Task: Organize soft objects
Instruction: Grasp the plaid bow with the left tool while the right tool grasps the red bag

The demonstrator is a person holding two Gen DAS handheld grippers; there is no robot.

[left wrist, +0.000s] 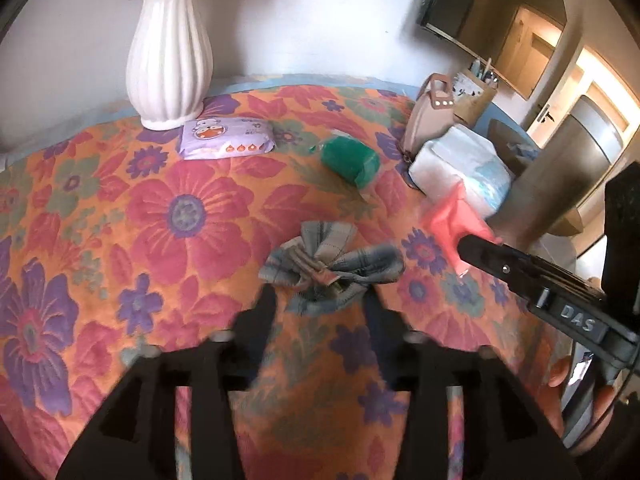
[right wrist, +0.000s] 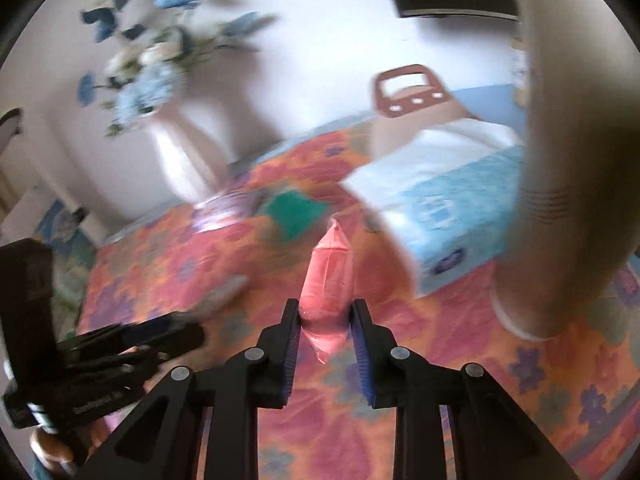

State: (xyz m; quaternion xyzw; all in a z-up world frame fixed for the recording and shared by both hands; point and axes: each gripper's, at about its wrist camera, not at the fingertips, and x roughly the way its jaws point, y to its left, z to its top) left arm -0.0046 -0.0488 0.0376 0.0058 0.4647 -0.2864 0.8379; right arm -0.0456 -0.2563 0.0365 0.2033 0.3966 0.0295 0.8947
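Note:
My right gripper (right wrist: 326,320) is shut on a pink plastic-wrapped packet (right wrist: 329,276) and holds it above the flowered tablecloth (right wrist: 400,360); it also shows in the left wrist view (left wrist: 454,220) at the right, with the right gripper (left wrist: 470,242) behind it. My left gripper (left wrist: 320,304) is open and empty, its fingers on either side of a grey-blue plaid fabric bow (left wrist: 332,268) lying on the cloth. A green soft packet (left wrist: 351,160) and a purple wipes pack (left wrist: 226,138) lie further back.
A white ribbed vase (left wrist: 170,52) with flowers stands at the back left. A white-and-blue tissue pack (left wrist: 464,164), a beige handbag (left wrist: 430,120) and a pen holder (left wrist: 476,96) sit at the back right. A large beige cylinder (right wrist: 568,160) stands close on the right.

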